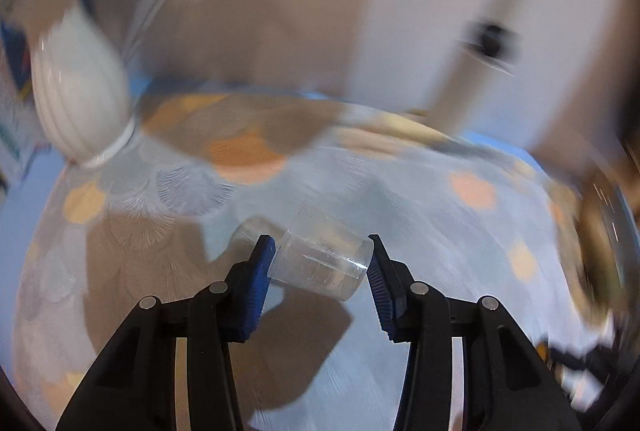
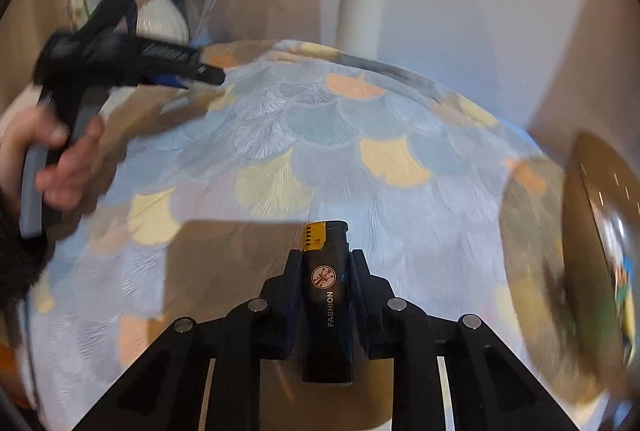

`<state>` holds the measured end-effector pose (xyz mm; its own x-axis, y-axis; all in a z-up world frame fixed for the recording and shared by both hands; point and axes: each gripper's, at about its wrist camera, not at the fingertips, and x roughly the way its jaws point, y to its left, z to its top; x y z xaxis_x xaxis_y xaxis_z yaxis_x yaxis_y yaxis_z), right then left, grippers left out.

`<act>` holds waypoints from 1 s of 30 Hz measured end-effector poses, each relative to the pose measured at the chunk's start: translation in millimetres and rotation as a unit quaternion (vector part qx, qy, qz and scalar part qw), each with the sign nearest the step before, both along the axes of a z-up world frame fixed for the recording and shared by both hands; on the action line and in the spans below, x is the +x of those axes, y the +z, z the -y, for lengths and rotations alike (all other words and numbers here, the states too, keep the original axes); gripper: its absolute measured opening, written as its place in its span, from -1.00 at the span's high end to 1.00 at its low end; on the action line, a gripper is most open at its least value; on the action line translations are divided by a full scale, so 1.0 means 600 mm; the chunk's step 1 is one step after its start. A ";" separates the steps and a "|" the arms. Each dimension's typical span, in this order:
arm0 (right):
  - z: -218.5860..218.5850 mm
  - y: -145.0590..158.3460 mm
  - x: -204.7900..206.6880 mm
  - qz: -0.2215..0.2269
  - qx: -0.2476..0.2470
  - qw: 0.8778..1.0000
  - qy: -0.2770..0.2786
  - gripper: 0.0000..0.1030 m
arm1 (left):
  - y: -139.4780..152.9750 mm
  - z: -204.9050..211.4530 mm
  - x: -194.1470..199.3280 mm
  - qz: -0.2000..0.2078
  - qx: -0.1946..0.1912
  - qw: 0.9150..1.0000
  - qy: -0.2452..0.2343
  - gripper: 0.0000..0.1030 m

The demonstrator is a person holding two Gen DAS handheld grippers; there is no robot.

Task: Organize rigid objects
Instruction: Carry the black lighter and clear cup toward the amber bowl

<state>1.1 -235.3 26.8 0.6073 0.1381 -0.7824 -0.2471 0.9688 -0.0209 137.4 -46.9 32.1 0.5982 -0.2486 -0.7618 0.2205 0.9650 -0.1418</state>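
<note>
A clear plastic cup (image 1: 320,259) lies tilted on its side on the fan-patterned tablecloth (image 1: 420,199). My left gripper (image 1: 320,238) has its blue pads (image 1: 260,271) against both sides of the cup. In the right wrist view, my right gripper (image 2: 325,255) is shut on a black lighter (image 2: 326,295) with a yellow top, which points away from the camera just above the cloth. The left gripper (image 2: 200,71) also shows blurred at the far left of that view, held by a hand (image 2: 60,159).
A white ribbed vase (image 1: 76,99) with flowers stands at the back left of the table. A white pole (image 2: 360,11) with a black joint rises behind the table. A brown, gold-rimmed dish or tray (image 2: 588,251) sits at the right edge.
</note>
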 end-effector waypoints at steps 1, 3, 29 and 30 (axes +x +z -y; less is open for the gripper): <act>0.006 0.003 -0.014 -0.001 0.009 1.000 -0.009 0.57 | 0.009 0.009 -0.025 0.010 0.007 1.000 -0.025 0.17; 0.019 0.005 -0.054 -0.009 0.021 0.999 -0.027 0.57 | 0.028 0.024 -0.085 0.031 0.007 0.996 -0.084 0.17; 0.046 -0.018 -0.202 -0.001 0.020 0.995 -0.095 0.56 | -0.036 0.025 -0.244 -0.014 0.100 0.982 -0.160 -0.37; 0.045 -0.018 -0.202 -0.001 0.020 0.995 -0.095 0.55 | -0.033 0.019 -0.245 -0.018 0.085 0.983 -0.162 -0.37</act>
<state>-120.1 -262.5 16.1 0.6233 0.0518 -0.7803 -0.0603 0.9980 0.0181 -9.4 -58.1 12.3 0.4809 -0.2899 -0.8274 0.5182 0.8553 0.0015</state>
